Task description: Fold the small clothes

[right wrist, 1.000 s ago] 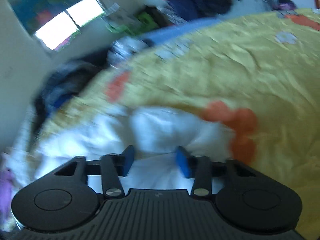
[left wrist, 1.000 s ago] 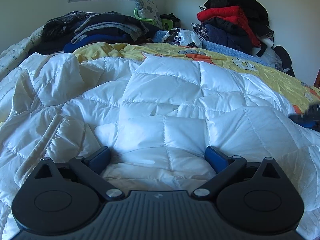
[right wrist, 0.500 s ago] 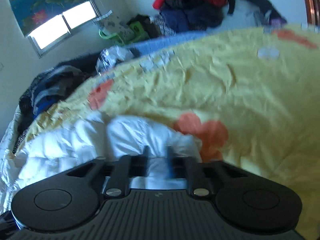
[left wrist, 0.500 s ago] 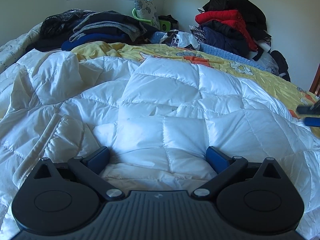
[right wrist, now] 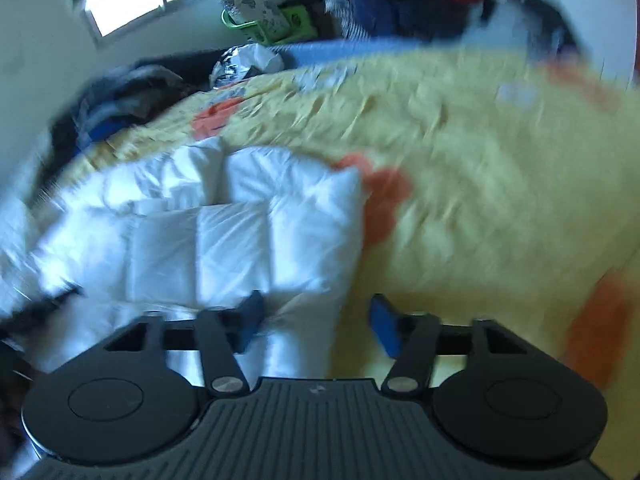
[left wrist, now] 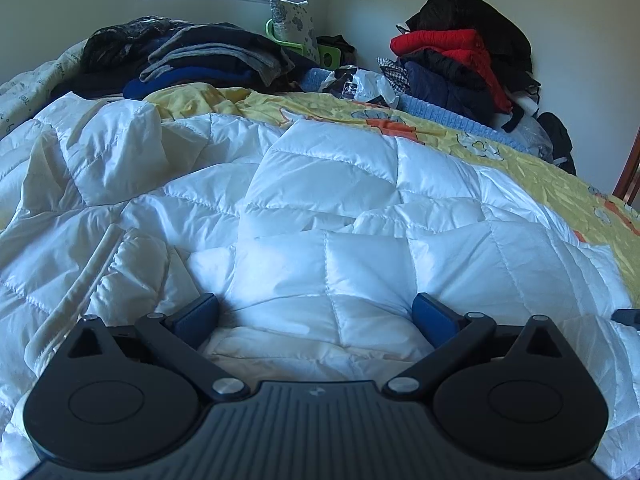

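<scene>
1. Left gripper (left wrist: pixel 316 316): jaws spread wide over the white quilted garment (left wrist: pixel 320 208), nothing gripped.
2. Right gripper (right wrist: pixel 316 320): jaws part-open and closing; garment's right edge (right wrist: pixel 304 312) lies between the pads, not pinched.
3. Garment lies spread on yellow bedspread (right wrist: pixel 480 168).
4. Far side: clothes piles (left wrist: pixel 460 60).
</scene>
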